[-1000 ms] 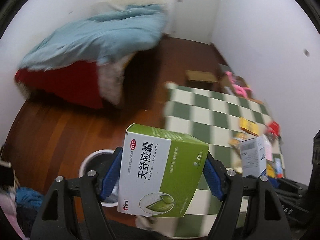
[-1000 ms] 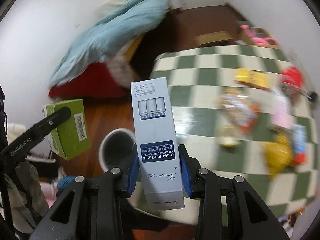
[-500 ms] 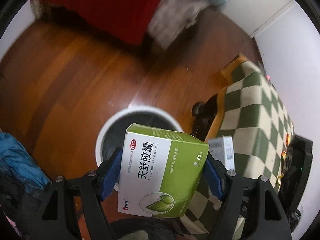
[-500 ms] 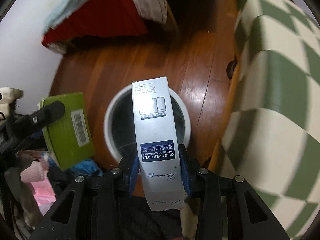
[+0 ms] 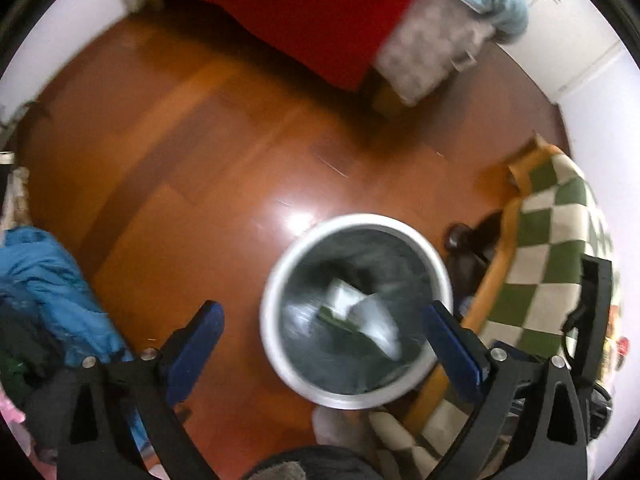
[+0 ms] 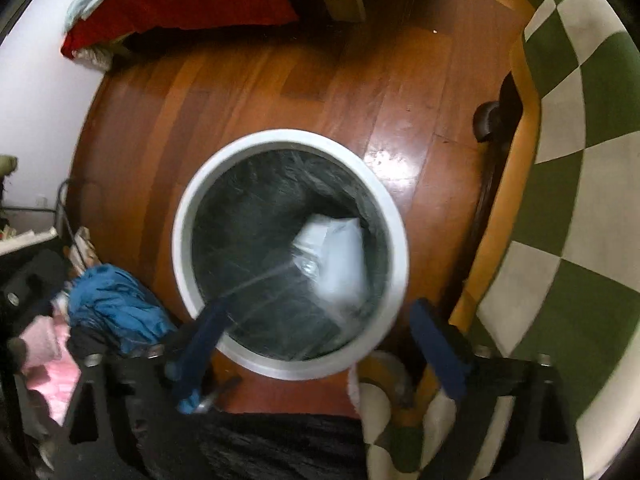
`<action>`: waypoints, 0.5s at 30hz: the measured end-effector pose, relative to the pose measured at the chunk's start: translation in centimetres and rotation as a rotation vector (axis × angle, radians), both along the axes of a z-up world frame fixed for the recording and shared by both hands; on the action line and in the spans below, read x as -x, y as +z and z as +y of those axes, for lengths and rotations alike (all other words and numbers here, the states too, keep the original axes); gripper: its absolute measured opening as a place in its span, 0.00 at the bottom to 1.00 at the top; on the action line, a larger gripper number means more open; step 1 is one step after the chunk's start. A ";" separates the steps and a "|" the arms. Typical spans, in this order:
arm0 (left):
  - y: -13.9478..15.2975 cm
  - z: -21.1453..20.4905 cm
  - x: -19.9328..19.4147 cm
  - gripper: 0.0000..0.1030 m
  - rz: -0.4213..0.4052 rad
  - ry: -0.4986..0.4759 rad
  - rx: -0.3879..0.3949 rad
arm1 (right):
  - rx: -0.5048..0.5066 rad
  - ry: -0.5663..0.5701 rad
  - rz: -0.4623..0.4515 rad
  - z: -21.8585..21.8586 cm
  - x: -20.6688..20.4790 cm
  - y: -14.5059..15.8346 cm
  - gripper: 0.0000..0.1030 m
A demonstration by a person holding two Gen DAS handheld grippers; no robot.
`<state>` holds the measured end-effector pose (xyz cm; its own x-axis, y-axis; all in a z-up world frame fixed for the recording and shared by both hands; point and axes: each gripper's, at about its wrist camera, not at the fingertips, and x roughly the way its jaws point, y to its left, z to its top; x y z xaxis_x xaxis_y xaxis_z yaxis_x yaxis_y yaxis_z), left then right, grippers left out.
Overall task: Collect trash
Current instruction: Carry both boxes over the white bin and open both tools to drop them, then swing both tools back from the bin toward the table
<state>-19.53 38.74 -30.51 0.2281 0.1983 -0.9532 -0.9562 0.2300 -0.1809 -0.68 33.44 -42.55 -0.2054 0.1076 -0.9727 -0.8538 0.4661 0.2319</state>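
Note:
A round white-rimmed trash bin (image 5: 272, 280) with a black liner stands on the wooden floor; it also shows in the right wrist view (image 6: 188, 216). Blurred white and green boxes (image 5: 352, 308) lie inside it, and a white box (image 6: 336, 252) shows in the right wrist view. My left gripper (image 5: 324, 320) is open and empty above the bin. My right gripper (image 6: 316, 324) is open and empty above the bin's near rim.
A table with a green and white checked cloth (image 5: 560, 248) stands right of the bin, also in the right wrist view (image 6: 580, 160). A bed with red and blue covers (image 5: 312, 12) is at the back. A blue garment (image 5: 44, 280) lies left on the floor.
Both grippers have opened. The green box and the white box have dropped from them into the bin. Both views have tilted further down over the bin.

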 end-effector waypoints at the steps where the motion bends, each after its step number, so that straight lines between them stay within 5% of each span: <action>1: 0.3 -0.3 0.4 0.98 0.024 0.008 -0.021 | 0.006 0.010 -0.025 0.1 0.1 0.2 0.98; 8: 1.6 -3.1 1.7 0.98 0.083 0.013 -0.059 | 0.013 0.074 -0.176 -2.5 0.4 3.5 0.98; 15: 3.7 -5.9 1.0 0.98 0.106 0.000 -0.081 | -0.016 0.103 -0.202 -5.1 0.7 6.5 0.98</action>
<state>-20.54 32.84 -26.83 0.1268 0.2752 -0.9530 -0.9690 0.2399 -0.0597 -1.36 28.36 -36.00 -0.0177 0.1114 -0.9936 -0.9263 0.3722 0.0582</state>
